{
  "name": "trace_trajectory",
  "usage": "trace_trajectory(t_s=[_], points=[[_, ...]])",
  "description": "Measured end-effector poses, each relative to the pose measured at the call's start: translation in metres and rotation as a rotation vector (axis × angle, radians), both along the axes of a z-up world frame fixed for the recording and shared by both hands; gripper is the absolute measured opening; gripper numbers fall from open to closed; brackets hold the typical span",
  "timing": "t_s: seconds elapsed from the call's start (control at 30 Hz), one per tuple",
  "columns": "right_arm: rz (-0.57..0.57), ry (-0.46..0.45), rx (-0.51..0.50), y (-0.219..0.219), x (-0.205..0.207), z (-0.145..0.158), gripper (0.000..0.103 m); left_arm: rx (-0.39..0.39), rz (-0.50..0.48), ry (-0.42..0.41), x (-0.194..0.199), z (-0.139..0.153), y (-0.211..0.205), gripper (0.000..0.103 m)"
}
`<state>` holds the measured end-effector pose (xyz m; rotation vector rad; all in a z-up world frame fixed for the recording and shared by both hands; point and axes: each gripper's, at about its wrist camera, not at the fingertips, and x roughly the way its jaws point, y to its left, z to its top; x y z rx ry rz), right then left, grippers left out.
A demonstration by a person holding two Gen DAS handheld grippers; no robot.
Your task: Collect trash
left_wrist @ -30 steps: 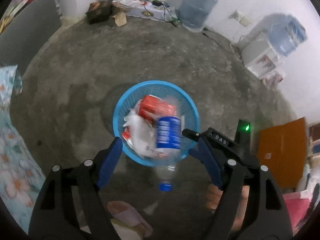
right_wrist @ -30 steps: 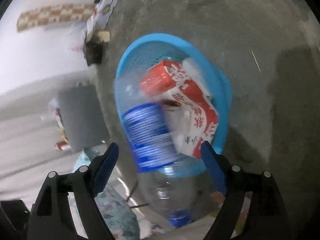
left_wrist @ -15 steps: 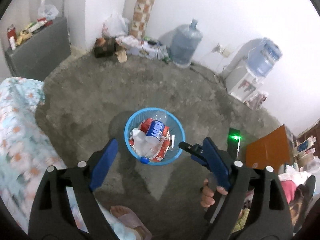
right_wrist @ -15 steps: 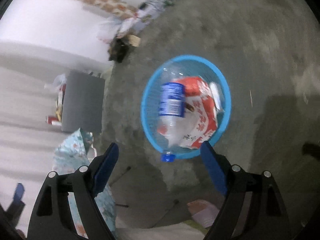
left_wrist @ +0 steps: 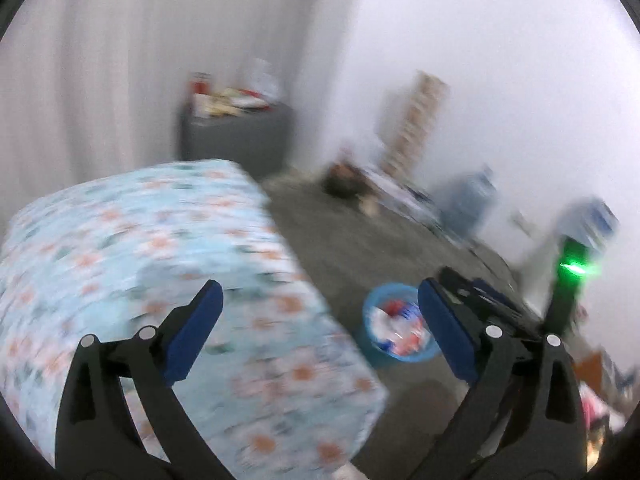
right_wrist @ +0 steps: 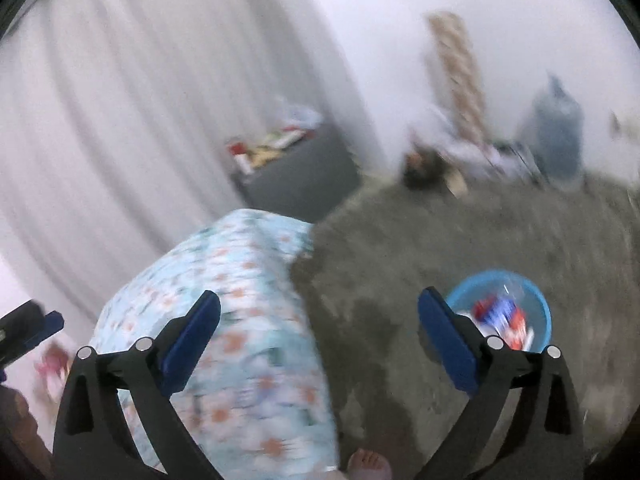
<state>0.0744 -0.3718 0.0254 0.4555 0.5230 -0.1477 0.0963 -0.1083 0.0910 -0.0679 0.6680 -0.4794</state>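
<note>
**Both grippers empty, trash sits in the blue basket**

My left gripper (left_wrist: pixel 320 316), black frame w/ blue pads, is spread wide w/ nothing between the pads. Its jaws have just been opening further. Same for my right gripper (right_wrist: pixel 318 316): wide apart, jaws just been opening, nothing held. Both views are badly motion-blurred, so small detail is lost.

The round blue plastic basket (left_wrist: pixel 374 344) stands on the grey concrete floor (left_wrist: pixel 360 248), well apart from both tools. In the left view it shows just left of the right-hand pad; in the right view the basket (right_wrist: pixel 538 304) is partly behind the right-hand pad. Inside it is a heap of trash (right_wrist: pixel 500 316): red, white and blue pieces. Can't tell single items apart thru the blur.

A bed w/ pale blue floral sheet (left_wrist: pixel 160 240) fills the lower left of both views, under the left-hand pads. Behind it a dark grey cabinet (left_wrist: pixel 236 140) w/ clutter on top stands by the white wall. A big blue water jug (right_wrist: pixel 554 132) stands by the far wall. My bare toes (right_wrist: pixel 368 464) show at the bottom edge of the right view.
</note>
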Motion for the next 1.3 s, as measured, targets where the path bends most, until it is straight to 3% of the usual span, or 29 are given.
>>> trace_trajectory(t_s=[0.1, 0.2, 0.37, 0.5, 0.6, 0.73, 0.8, 1.0, 1.3], points=[[0.088, -0.034, -0.077, 0.042, -0.001, 0.023, 0.097, 0.023, 0.179, -0.028, -0.017, -0.001, 0.038, 0.094], [0.167, -0.040, -0.132, 0.078, -0.005, 0.035, 0.097, 0.050, 0.294, -0.039, -0.034, -0.007, 0.065, 0.094], [0.202, -0.035, -0.253, 0.125, -0.018, 0.046, 0.097, 0.162, 0.414, -0.064, -0.058, -0.024, 0.097, 0.094], [0.201, -0.011, -0.323, 0.155, -0.028, 0.043, 0.097, 0.206, 0.475, -0.003, -0.070, -0.039, 0.114, 0.094], [0.204, 0.070, -0.315, 0.167, -0.033, 0.030, 0.097, 0.212, 0.502, 0.071, -0.078, -0.059, 0.120, 0.094], [0.232, 0.288, -0.317, 0.174, -0.031, -0.005, 0.097, 0.194, 0.501, 0.213, -0.081, -0.087, 0.124, 0.094], [0.226, 0.345, -0.344, 0.176, -0.035, -0.017, 0.097, 0.205, 0.489, 0.257, -0.082, -0.096, 0.124, 0.094], [0.215, 0.375, -0.442, 0.179, -0.045, -0.027, 0.097, 0.233, 0.480, 0.251, -0.083, -0.102, 0.122, 0.094], [0.153, 0.412, -0.444, 0.164, -0.051, -0.030, 0.097, 0.259, 0.468, 0.254, -0.076, -0.101, 0.119, 0.094]])
